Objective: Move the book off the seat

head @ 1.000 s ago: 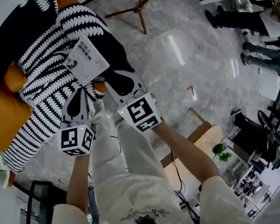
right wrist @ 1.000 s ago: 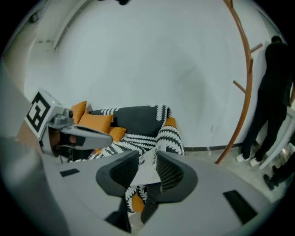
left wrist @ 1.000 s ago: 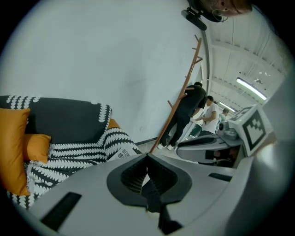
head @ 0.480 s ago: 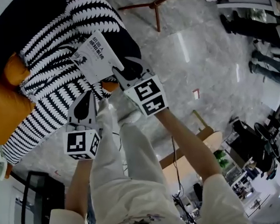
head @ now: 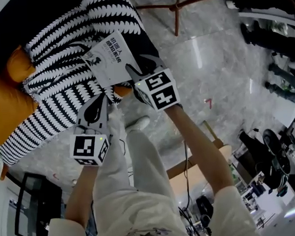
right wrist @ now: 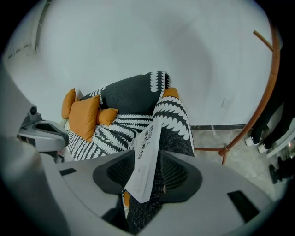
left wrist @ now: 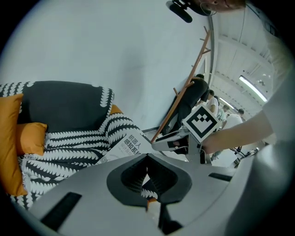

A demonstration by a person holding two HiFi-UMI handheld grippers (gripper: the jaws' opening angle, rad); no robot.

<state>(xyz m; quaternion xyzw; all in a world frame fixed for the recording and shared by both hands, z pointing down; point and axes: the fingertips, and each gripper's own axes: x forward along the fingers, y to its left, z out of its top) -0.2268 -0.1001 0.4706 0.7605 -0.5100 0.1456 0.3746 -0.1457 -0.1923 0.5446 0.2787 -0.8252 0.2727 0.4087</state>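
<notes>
A white book [head: 109,59] with black print lies on the seat of an armchair [head: 60,96] draped in a black-and-white patterned throw. My right gripper [head: 140,65] is at the book's near right corner. Its jaws have just been opening, and the book's edge [right wrist: 144,161] stands between them with a gap on the right side. My left gripper [head: 102,98] hovers lower, over the seat's front edge and short of the book [left wrist: 130,144]. Its pads [left wrist: 147,159] meet at the tips with nothing between them. The right gripper [left wrist: 156,144] shows beside the book in the left gripper view.
Orange cushions [head: 5,107] sit at the chair's left side and back [right wrist: 85,115]. A wooden coat stand [head: 176,9] rises on the marble floor right of the chair. A dark frame [head: 25,212] lies at lower left; desks and people are far right.
Both grippers have come down toward the chair. The right one went from below the book to straddling its near corner, with its jaws wider apart. The left moved only a little.
</notes>
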